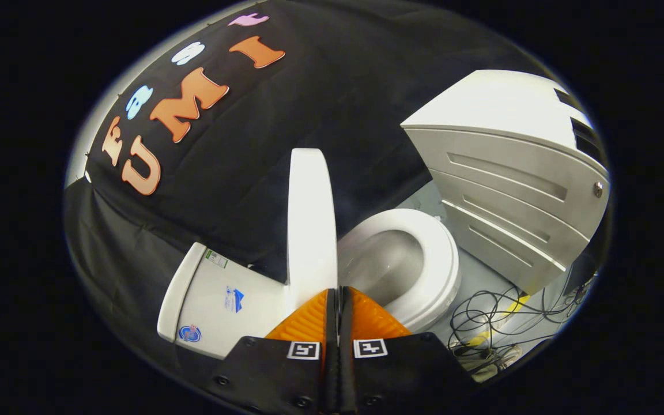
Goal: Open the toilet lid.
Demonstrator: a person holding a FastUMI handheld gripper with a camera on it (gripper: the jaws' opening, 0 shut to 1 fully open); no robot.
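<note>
Gripper view: big white cabinet beyond the toilet bowl, toilet lid raised, standing edge-on just ahead of the claw. Claw's clenched, probably touching the lid's edge, hard to tell. Cables on floor.

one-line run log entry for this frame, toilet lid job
lid: raised, edge-on ahead of fingers | seat: down | gripper: fingers together at lid's lower edge, grip unclear

The hand-held gripper had its fingers closed together with nothing between them, just before the raised toilet lid, which stood on edge beside the tank, with the open seat and a white cabinet beyond
</note>
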